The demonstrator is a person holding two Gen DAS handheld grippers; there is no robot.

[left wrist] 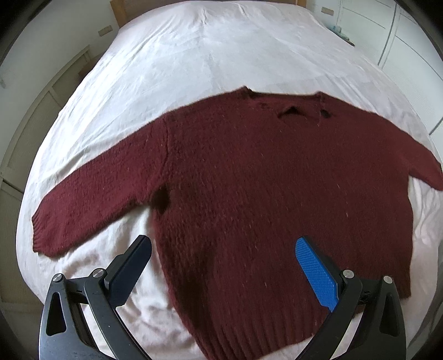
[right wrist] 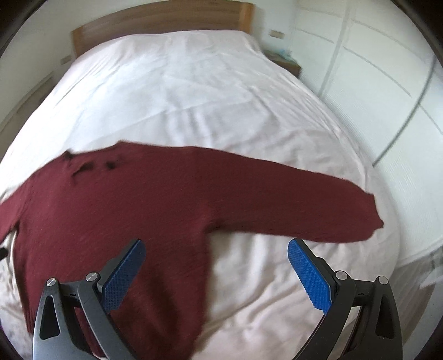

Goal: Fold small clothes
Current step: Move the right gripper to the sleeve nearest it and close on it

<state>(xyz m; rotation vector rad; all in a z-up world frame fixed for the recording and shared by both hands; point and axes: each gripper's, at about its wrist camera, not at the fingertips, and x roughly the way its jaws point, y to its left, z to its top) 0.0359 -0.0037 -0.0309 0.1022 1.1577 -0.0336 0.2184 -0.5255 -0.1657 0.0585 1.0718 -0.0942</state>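
Note:
A dark red knitted sweater (left wrist: 263, 188) lies flat on the white bed sheet (left wrist: 193, 55), neck away from me, both sleeves spread out. My left gripper (left wrist: 224, 246) is open and empty, hovering above the sweater's lower left body near the hem. In the right wrist view the sweater (right wrist: 124, 199) fills the left half and its right sleeve (right wrist: 318, 205) stretches to the right. My right gripper (right wrist: 216, 249) is open and empty above the sweater's right side seam, below the armpit.
The bed sheet (right wrist: 207, 91) is wrinkled and reaches a wooden headboard (right wrist: 155, 19) at the far end. A white wardrobe (right wrist: 387, 83) stands to the right of the bed. A small bedside table (right wrist: 288, 62) sits by the far right corner.

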